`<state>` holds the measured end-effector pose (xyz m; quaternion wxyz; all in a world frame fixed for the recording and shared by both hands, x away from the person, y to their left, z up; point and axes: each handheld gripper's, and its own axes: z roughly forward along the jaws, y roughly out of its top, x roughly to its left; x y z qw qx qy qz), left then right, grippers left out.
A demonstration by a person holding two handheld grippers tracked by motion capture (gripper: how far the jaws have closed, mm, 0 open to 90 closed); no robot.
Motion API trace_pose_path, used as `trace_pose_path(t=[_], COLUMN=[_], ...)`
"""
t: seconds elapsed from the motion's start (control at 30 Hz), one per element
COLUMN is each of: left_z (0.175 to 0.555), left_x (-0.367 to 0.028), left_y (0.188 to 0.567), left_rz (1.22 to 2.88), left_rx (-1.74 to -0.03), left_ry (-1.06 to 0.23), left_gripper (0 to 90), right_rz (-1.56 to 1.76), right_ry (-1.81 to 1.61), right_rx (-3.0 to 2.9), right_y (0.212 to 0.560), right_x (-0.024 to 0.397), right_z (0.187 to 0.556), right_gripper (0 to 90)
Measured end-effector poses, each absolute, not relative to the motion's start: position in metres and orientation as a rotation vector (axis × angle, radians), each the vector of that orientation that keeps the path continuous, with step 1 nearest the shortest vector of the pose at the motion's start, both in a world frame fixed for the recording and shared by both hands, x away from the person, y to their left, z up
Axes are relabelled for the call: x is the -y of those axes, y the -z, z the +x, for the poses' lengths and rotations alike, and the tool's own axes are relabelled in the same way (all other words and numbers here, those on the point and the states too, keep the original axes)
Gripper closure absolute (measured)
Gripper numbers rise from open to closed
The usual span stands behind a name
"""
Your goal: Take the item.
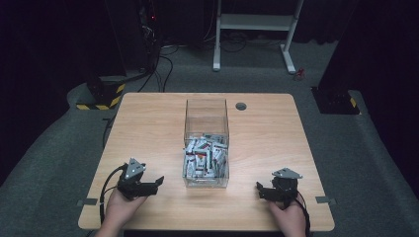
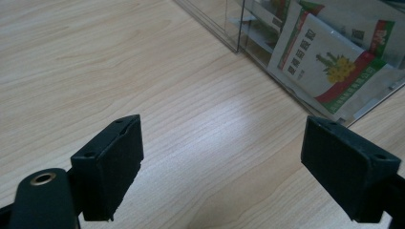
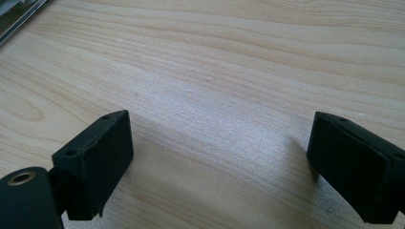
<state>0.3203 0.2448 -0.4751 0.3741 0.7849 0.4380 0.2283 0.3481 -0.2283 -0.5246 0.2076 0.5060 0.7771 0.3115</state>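
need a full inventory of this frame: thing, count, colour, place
table: one, light wood, centre of the high view
cable hole: one, grey, far side of the table, right of the box
clear box: one, transparent, table centre, open top
sachets: many, too piled to count, white with red and green print, inside the clear box
white frame: one, on the floor beyond the table
striped base: one, black and yellow, floor at far left
left gripper: one, black, near left of table, jaws open, empty
right gripper: one, black, near right, jaws open, empty
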Motion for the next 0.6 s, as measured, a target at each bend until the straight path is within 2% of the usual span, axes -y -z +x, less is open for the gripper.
trace_pose_path(t=[0.6], left_z=[0.323], left_x=[-0.227], left_y=[0.459], left_rz=[1.98], left_rx=[-1.079], left_ry=[-0.563], left_gripper=[15.1], right_rz=[1.407], right_ry=[-0.868], right_rx=[-2.164], right_y=[0.525], right_x=[0.228], right_z=[0.348], right_gripper=[8.2])
